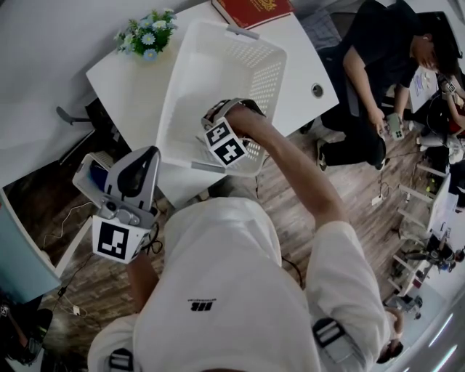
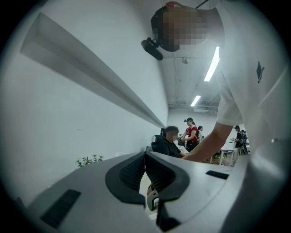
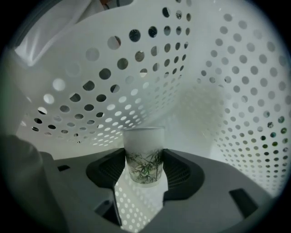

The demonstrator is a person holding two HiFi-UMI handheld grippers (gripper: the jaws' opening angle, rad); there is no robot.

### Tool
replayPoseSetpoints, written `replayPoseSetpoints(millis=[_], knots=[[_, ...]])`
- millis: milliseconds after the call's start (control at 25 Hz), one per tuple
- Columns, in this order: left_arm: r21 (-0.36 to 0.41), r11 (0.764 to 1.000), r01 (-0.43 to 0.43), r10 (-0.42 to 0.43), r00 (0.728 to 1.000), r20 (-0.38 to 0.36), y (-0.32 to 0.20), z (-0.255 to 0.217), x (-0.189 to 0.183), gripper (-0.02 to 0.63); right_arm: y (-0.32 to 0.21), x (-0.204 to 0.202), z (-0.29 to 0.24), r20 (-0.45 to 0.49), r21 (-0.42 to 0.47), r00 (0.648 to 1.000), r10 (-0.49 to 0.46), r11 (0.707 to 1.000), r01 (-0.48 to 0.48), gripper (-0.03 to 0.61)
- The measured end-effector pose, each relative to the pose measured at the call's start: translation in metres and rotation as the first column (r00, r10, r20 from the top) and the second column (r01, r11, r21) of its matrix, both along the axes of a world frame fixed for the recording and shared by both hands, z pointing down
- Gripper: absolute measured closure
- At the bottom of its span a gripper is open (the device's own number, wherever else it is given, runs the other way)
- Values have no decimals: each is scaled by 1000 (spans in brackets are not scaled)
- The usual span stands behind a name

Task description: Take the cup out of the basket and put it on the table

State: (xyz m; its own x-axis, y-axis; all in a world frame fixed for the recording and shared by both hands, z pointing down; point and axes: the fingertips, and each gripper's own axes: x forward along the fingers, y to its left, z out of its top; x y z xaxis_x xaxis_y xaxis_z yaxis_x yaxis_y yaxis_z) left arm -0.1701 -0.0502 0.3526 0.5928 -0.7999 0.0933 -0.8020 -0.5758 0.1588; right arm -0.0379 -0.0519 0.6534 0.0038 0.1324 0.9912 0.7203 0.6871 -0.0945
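Note:
A frosted cup with a green bamboo print sits inside the white perforated basket, seen side-on in the right gripper view. My right gripper reaches down into the basket, and both dark pads lie against the cup's sides, so it is shut on the cup. In the head view only its marker cube and my forearm show; the cup is hidden there. My left gripper hangs left of the basket, off the white table, level and apart from everything. Its pads meet at the tip with nothing between them.
A small pot of flowers stands at the table's far left corner. A red book lies behind the basket. A seated person is at the right, beyond the table. Wooden floor lies below.

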Motion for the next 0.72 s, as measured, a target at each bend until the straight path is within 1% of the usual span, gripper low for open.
replayPoseSetpoints(millis=[360,720], knots=[[1,1000,-4,4,1000,-3,-1,2,-2,604,-5,-17,-20,63,-39,994,86,996,-83,310],[9,1000,-15,15,1000,-5,0,0,1,604,-16,-33,-55,167,-69,966,199,979,-190,310]])
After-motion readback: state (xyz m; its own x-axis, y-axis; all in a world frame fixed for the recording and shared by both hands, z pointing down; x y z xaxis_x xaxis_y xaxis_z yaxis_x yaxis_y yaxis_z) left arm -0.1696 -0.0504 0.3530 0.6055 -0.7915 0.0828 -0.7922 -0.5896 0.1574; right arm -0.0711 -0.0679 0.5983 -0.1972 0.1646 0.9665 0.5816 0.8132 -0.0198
